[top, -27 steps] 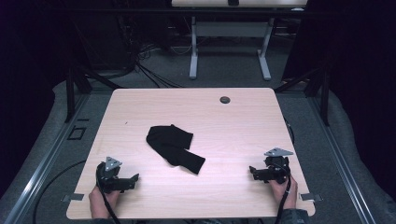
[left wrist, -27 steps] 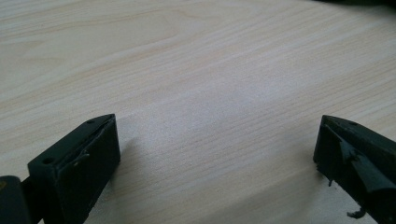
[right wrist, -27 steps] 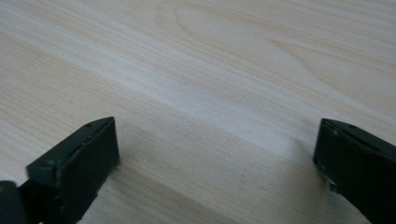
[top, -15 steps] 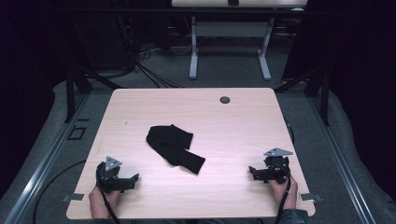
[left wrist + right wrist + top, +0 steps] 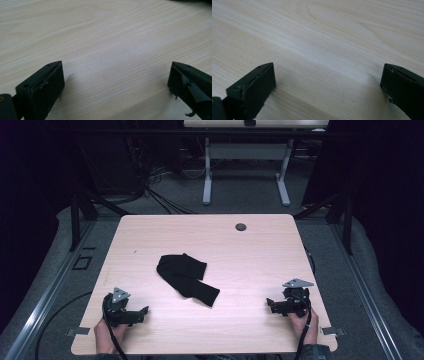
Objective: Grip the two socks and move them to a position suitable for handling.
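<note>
I saw both grippers, left point(image 5: 145, 310) and right point(image 5: 268, 301), released (jaws wide apart) at lower frame, flanking the crumpled black cloth point(image 5: 186, 278) at centre.

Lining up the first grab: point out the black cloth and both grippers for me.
black cloth point(image 5: 186, 279): high view, on its bunched middle.
left gripper point(image 5: 145, 311): high view, midway between its fingertips, near the table's front left.
right gripper point(image 5: 269, 303): high view, midway between its fingertips, near the table's front right.
</note>
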Available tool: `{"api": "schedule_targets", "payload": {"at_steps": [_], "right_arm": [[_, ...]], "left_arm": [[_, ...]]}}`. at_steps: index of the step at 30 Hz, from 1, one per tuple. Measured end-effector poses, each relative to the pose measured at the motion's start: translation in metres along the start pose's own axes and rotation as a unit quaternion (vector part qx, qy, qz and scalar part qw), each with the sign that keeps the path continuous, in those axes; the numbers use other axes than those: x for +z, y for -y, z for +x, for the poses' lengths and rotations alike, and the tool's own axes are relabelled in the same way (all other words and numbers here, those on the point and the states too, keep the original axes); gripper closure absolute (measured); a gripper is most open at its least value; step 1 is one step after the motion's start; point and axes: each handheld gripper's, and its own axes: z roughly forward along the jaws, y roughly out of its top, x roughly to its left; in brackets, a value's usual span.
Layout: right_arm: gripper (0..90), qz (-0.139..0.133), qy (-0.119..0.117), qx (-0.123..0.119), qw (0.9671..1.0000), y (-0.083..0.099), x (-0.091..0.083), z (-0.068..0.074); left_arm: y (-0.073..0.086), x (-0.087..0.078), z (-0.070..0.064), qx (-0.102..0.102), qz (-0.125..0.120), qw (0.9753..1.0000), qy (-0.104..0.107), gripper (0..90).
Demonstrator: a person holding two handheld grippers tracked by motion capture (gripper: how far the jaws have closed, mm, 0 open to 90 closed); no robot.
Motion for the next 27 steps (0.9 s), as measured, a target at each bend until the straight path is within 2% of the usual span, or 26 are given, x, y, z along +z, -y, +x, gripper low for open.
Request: {"api": "schedule_targets", "payload": {"at_steps": [6,11,13,16,17,19,22,23,25,27], "right_arm": [[0.0,0.001,0.0,-0.001,1.0,0.0,0.0,0.0],[0.0,0.0,-0.001,-0.002,1.0,0.0,0.0,0.0],[0.0,0.001,0.0,-0.001,1.0,0.0,0.0,0.0],[0.0,0.0,0.0,-0.001,1.0,0.0,0.0,0.0],[0.0,-0.001,-0.001,-0.002,1.0,0.0,0.0,0.0],[0.0,-0.001,-0.003,-0.001,1.0,0.0,0.0,0.0],[0.0,-0.001,-0.003,-0.001,1.0,0.0,0.0,0.0],[0.0,-0.001,-0.003,-0.001,1.0,0.0,0.0,0.0],[0.0,0.0,-0.003,-0.002,1.0,0.0,0.0,0.0],[0.0,0.0,-0.004,-0.003,1.0,0.0,0.0,0.0]], "left_arm": [[-0.002,-0.001,0.005,-0.013,0.004,0.9999,-0.003,2.9],[-0.006,-0.006,0.008,-0.031,-0.01,0.9994,0.013,1.4],[-0.008,-0.007,0.008,-0.03,-0.01,0.9994,0.016,0.0],[-0.021,-0.011,0.003,-0.018,-0.01,0.9994,0.029,0.0],[-0.031,-0.013,-0.002,-0.009,-0.007,0.9991,0.041,0.0],[-0.036,-0.013,-0.004,-0.008,-0.007,0.9988,0.048,0.0],[-0.056,-0.013,-0.014,-0.002,-0.007,0.997,0.077,0.0],[-0.056,-0.013,-0.014,-0.002,-0.007,0.997,0.077,0.0],[-0.069,-0.008,-0.023,0.003,-0.002,0.9956,0.094,0.1],[-0.075,-0.003,-0.029,0.015,0.008,0.9946,0.103,0.1]]}}
